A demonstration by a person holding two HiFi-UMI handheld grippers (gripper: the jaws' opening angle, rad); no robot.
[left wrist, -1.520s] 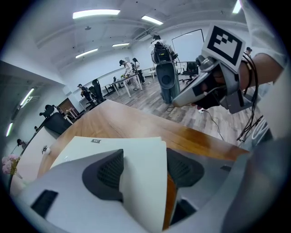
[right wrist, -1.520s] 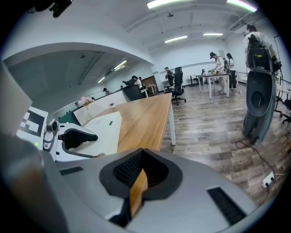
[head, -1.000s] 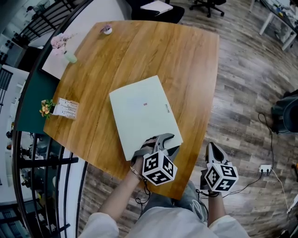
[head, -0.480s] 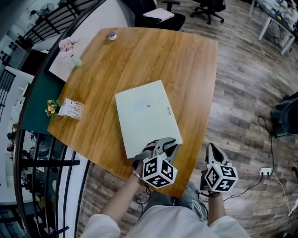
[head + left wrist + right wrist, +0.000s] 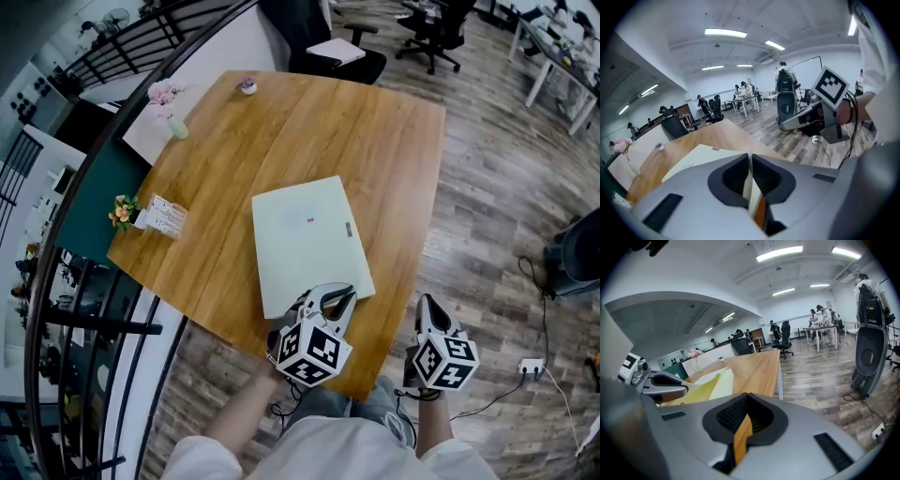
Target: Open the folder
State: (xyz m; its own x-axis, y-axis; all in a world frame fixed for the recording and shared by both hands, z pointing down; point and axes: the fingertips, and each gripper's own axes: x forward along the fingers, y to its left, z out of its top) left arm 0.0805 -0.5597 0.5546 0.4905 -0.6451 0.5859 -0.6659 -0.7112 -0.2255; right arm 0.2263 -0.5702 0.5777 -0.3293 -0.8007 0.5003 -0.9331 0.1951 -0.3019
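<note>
Head view puts the folder (image 5: 307, 239) near the table's (image 5: 375, 141) near edge; left gripper view shows the left gripper (image 5: 750, 157) pinched on its cover (image 5: 748, 191); right gripper view, the right gripper (image 5: 747, 397) closed and empty, shows that cover raised a little, so next, I reckon, swing it over.

The wooden table (image 5: 375, 141) is mostly bare: its far half and the strip right of the folder (image 5: 309, 239) give open passage. The folder fills the near middle, with the left gripper (image 5: 330, 300) clamped on its near edge. Clutter sits along the left rim: a vase of pink flowers (image 5: 169, 108), a small card with a flower sprig (image 5: 155, 216), and a small round object (image 5: 247, 86) at the far edge. A black railing (image 5: 84, 319) hems the left side. Right of the table lies open floor (image 5: 506, 234).
</note>
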